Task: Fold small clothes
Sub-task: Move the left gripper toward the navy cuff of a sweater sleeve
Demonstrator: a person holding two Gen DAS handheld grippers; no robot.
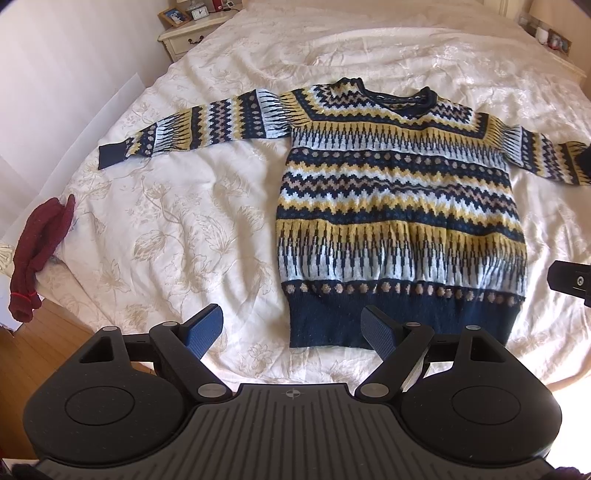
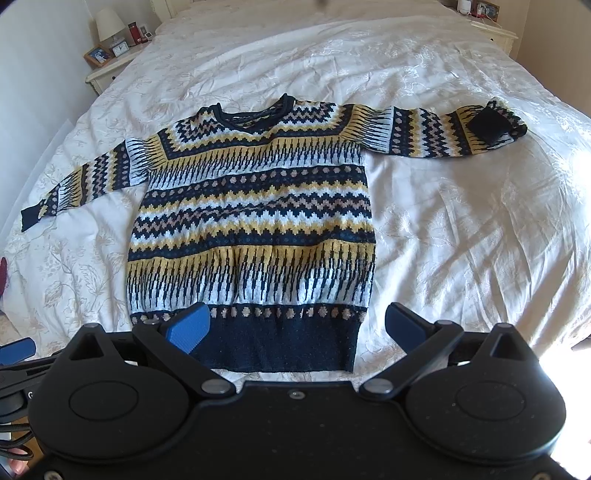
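A navy, yellow and white patterned sweater [image 1: 399,206] lies flat, front up, on the bed with both sleeves spread out; it also shows in the right wrist view [image 2: 255,221]. Its right sleeve cuff [image 2: 487,127] is folded back onto the sleeve. My left gripper [image 1: 291,325] is open and empty, hovering by the hem's left corner. My right gripper [image 2: 297,325] is open and empty, above the navy hem band [image 2: 280,347]. Part of the right gripper shows at the right edge of the left wrist view [image 1: 572,282], and a left fingertip [image 2: 16,349] shows at the left edge of the right wrist view.
The bed has a cream floral duvet [image 1: 166,229]. A dark red knitted garment [image 1: 37,251] hangs over the bed's left edge. A nightstand [image 1: 188,33] with a clock and a photo frame stands at the far left. Wooden floor [image 1: 40,362] lies below left.
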